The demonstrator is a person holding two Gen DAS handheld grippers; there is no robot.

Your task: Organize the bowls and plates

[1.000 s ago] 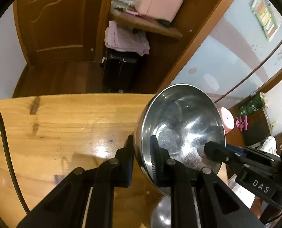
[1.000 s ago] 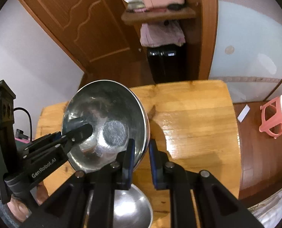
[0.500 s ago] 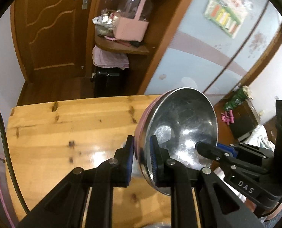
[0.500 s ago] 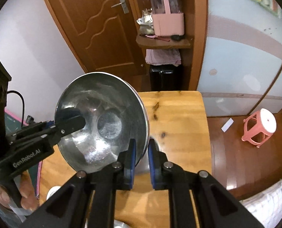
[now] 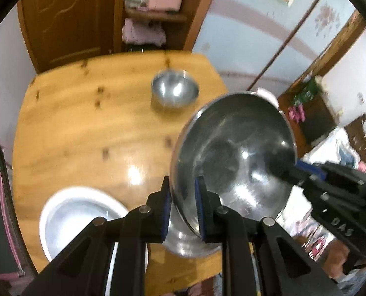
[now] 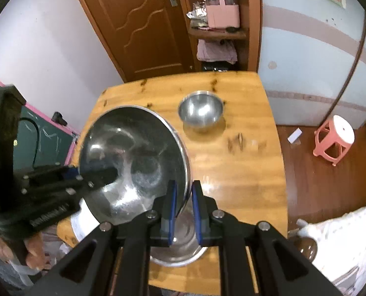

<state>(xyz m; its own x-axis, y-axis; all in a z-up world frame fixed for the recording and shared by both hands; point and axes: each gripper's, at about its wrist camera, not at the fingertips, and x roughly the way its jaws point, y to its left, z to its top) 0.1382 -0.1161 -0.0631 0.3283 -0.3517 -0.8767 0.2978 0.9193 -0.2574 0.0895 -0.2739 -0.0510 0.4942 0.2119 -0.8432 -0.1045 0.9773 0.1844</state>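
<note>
Pinching opposite rims of the large steel bowl (image 5: pixel 232 157) with left gripper (image 5: pixel 182 209) and right gripper (image 6: pixel 182 209) nearly closed, held tilted above the near table (image 6: pixel 252 172), seemingly for balance.

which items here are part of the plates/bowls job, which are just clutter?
Job: big steel bowl clamped at its rim by both grippers, left and right; small steel bowl; another steel bowl under the held one; white plate.

Clutter: pink stool, pink basket, chalkboard.
</note>
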